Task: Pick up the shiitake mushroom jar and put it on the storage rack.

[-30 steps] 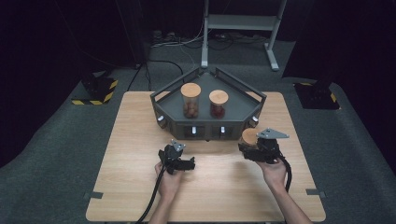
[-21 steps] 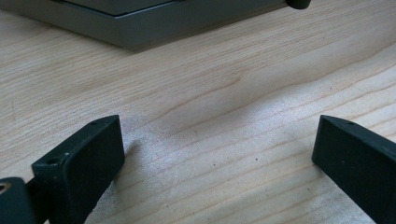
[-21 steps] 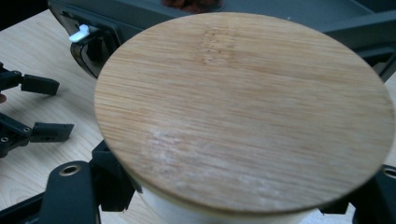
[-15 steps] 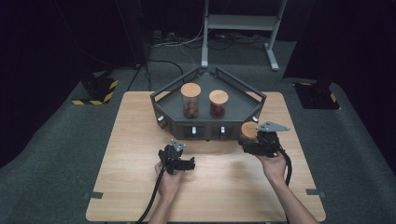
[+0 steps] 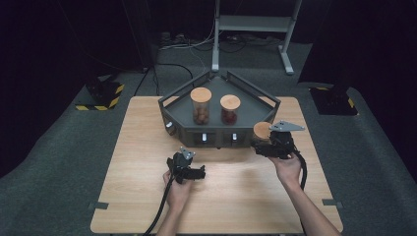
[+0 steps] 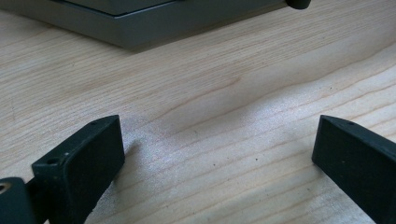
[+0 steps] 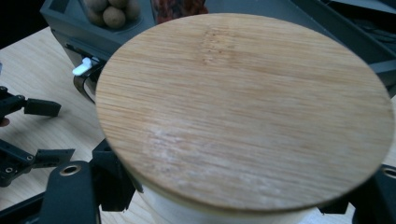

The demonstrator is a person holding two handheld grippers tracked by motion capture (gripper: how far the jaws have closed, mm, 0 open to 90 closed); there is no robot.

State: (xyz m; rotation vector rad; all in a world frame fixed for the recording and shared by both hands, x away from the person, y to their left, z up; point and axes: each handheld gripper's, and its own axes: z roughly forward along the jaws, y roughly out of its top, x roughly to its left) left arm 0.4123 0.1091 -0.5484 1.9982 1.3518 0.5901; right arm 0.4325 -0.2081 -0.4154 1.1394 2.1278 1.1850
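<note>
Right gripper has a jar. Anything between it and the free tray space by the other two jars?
Only the tray's front wall. The right gripper is shut on the wooden-lidded jar, just outside the grey tray's right front corner. The nut jar and red-filled jar stand left of centre; the floor to their right looks free.

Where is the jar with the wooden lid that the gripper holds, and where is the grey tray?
jar (image 7: 243, 112), right gripper view, middle of its round wooden lid.
grey tray (image 5: 268, 101), high view, its right rim.
right gripper (image 5: 275, 145), high view, its black body beside the jar.
</note>
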